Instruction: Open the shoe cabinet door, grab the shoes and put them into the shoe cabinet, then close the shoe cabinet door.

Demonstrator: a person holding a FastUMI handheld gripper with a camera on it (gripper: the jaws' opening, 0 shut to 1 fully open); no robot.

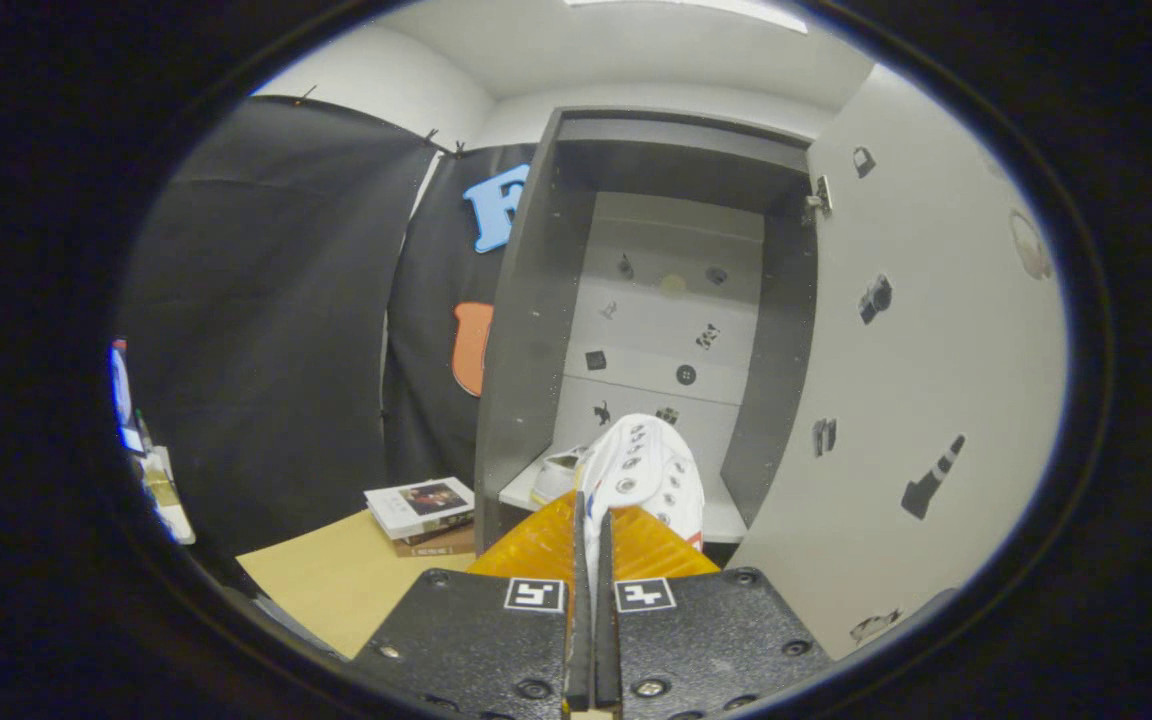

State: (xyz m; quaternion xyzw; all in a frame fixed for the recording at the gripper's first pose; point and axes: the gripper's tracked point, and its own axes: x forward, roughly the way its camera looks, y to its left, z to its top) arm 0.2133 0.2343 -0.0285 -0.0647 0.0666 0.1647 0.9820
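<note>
My gripper is shut on a white shoe, pinching its edge between both fingers. The shoe hangs toe-forward just in front of the open shoe cabinet, a dark grey box with a white back panel. Its white door stands swung open to the right of the fingers, hinged at the top right corner. On the cabinet's white bottom shelf, a second white shoe lies just beyond and left of the held one.
A stack of books lies on the tan tabletop left of the cabinet. Black cloth walls close off the left side. Small stickers dot the cabinet back and the door.
</note>
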